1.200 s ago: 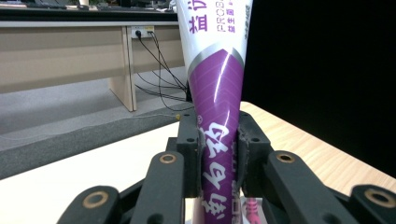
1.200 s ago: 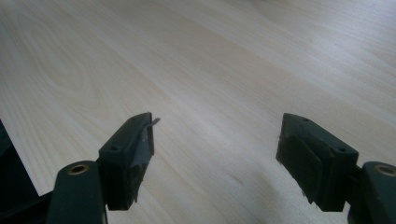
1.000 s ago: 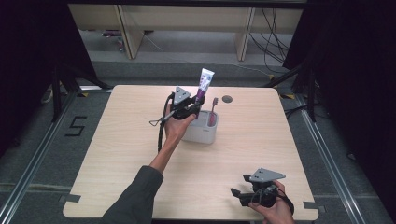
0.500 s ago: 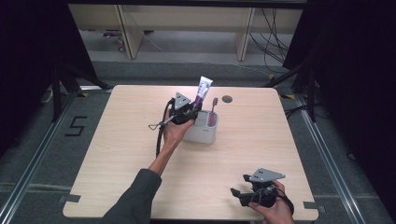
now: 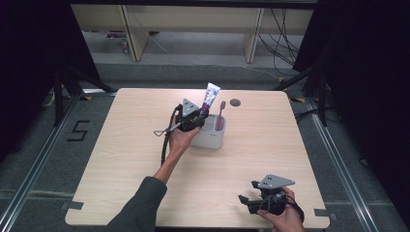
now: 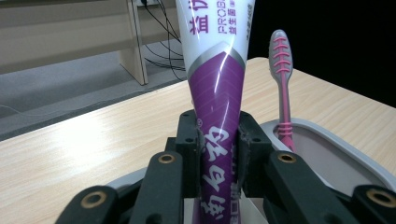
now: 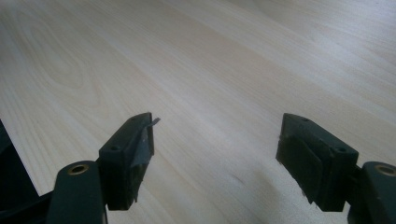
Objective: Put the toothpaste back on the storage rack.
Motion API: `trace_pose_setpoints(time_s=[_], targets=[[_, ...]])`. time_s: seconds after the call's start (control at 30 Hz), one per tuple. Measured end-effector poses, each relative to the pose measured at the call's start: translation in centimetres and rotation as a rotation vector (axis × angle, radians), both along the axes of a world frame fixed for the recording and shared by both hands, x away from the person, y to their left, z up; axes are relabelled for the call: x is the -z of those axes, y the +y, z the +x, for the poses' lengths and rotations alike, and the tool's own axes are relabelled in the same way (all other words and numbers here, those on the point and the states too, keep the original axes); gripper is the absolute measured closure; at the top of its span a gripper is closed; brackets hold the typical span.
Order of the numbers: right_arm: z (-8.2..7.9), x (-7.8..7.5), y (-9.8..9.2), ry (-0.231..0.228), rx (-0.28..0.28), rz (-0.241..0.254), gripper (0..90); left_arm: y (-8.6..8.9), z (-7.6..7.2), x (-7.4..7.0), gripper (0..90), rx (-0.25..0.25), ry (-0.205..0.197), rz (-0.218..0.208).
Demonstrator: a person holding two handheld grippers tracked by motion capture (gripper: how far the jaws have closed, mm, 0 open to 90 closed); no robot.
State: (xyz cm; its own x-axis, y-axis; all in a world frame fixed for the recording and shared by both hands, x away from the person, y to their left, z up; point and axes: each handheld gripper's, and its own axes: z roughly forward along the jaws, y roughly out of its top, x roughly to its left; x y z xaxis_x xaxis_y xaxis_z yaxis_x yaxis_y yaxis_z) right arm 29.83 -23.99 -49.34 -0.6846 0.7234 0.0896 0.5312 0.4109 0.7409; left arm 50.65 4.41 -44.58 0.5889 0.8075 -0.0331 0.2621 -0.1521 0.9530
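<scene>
Toothpaste tube (image 6: 217,88) clamped upright by left tongs (image 5: 197,117) over white holder (image 5: 211,139), pink toothbrush (image 5: 221,115) stood inside holder, right tongs (image 7: 215,154) held wide open, empty, well apart from holder, above counter (image 5: 270,145).

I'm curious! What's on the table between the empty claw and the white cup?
Nothing: in the high view, bare wood runs from the right claw to the white cup.

Toothpaste tube clamped over a grey holder

The left gripper (image 6: 217,149) has its black jaws pressed against both sides of a purple-and-white toothpaste tube (image 6: 218,88), which stands upright. Just to its right, a pink toothbrush (image 6: 283,88) rises bristle-end up from the grey holder (image 6: 336,154) on the wooden table (image 6: 93,140).
</scene>
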Motion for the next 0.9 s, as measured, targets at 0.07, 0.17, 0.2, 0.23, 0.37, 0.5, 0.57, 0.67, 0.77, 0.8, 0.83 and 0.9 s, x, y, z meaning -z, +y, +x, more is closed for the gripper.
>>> trace_pose_setpoints(time_s=[0.07,0.17,0.2,0.23,0.37,0.5,0.57,0.67,0.77,0.8,0.83,0.9], targets=[[0.0,0.0,0.0,-0.001,0.000,0.000,28.0,0.0,-0.1,0.1,73.3,0.004,0.001,0.002],[0.0,0.0,0.0,0.004,0.000,0.001,28.1,0.0,-0.2,0.0,73.1,0.011,0.002,0.017],[-0.1,0.0,0.0,0.007,0.001,0.000,28.1,0.0,-0.2,0.0,73.1,0.012,0.003,0.025],[-0.1,0.0,0.1,0.024,0.005,0.004,28.1,0.0,-0.3,0.0,73.0,0.013,0.003,0.029],[-0.1,0.0,0.1,0.013,0.004,0.002,28.1,0.0,-0.5,-0.1,72.5,0.012,0.005,0.046],[-0.1,0.0,0.1,0.013,0.003,0.002,28.1,0.0,-0.7,-0.2,71.4,0.012,0.004,0.060],[-0.1,0.0,0.1,0.013,0.003,0.003,28.1,0.0,-0.8,-0.3,69.4,0.014,0.005,0.060],[-0.1,0.0,0.1,0.017,0.000,0.001,28.1,-0.1,-1.0,-0.3,64.5,0.014,0.007,0.086],[-0.1,0.0,0.1,0.017,0.000,-0.001,28.1,0.0,-1.1,-0.4,60.1,0.005,-0.001,0.077],[0.0,0.1,0.1,0.006,-0.009,-0.005,28.1,0.1,-1.1,-0.5,59.6,0.004,-0.003,0.070],[0.0,0.1,0.1,0.001,-0.008,-0.004,28.1,0.3,-1.2,-0.7,59.3,0.008,-0.008,0.057],[-0.2,0.0,0.2,0.024,0.006,0.002,28.0,0.4,-1.4,-1.0,59.9,0.008,-0.022,0.043]])
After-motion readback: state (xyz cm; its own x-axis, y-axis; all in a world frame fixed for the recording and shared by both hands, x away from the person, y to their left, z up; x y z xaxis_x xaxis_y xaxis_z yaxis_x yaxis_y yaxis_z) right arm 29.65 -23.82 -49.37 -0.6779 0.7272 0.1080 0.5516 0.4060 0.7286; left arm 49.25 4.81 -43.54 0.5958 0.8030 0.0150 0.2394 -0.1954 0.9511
